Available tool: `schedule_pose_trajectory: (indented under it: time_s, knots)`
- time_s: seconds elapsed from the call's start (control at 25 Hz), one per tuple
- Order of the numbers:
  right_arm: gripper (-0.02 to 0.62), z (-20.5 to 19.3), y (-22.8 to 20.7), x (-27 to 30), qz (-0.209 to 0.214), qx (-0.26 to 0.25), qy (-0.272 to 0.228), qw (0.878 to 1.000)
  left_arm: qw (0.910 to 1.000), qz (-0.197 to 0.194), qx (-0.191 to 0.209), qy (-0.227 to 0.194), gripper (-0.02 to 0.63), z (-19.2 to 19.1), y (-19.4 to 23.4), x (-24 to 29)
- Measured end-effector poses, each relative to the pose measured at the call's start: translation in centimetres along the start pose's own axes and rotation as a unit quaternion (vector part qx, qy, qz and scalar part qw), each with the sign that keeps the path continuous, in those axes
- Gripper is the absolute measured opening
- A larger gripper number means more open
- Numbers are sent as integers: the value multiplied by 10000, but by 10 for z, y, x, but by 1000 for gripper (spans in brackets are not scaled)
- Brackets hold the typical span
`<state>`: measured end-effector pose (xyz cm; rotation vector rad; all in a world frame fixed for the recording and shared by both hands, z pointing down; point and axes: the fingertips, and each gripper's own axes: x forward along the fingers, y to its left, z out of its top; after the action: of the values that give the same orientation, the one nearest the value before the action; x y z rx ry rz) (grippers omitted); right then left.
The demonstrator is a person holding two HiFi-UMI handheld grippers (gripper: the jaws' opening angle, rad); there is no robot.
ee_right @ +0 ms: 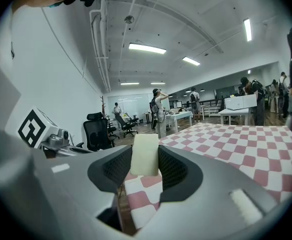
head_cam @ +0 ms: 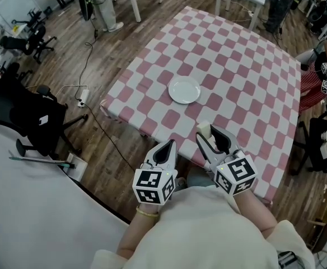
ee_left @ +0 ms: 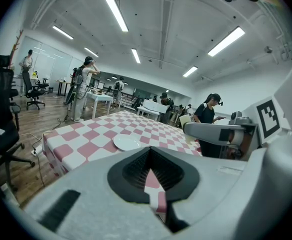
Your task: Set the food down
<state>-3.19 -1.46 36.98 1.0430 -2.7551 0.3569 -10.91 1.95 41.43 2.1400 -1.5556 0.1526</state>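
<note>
Head view: the pale food block (head_cam: 204,129) is held over the checked table's (head_cam: 239,66) near edge, short of the white plate (head_cam: 184,90); left gripper view: the left gripper (ee_left: 149,150) is closed, empty, kept aside; right gripper view: the block is clamped upright by the right gripper (ee_right: 145,159), presumably ready for lowering.

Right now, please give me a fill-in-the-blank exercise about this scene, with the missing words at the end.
1. The right gripper holds the pale food block; the left gripper holds ____.
2. The only dish on the checked tablecloth is a white ____.
3. That dish is ____: no food lies on it.
Missing words: nothing; plate; empty.
</note>
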Motion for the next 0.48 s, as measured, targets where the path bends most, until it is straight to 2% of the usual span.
schedule_pose_trajectory:
  time_s: [0.48]
  knots:
    - [172, -3, -17, 38, 66, 106, 35, 9999, 9998, 160, 85, 28, 0, 10, 27, 17]
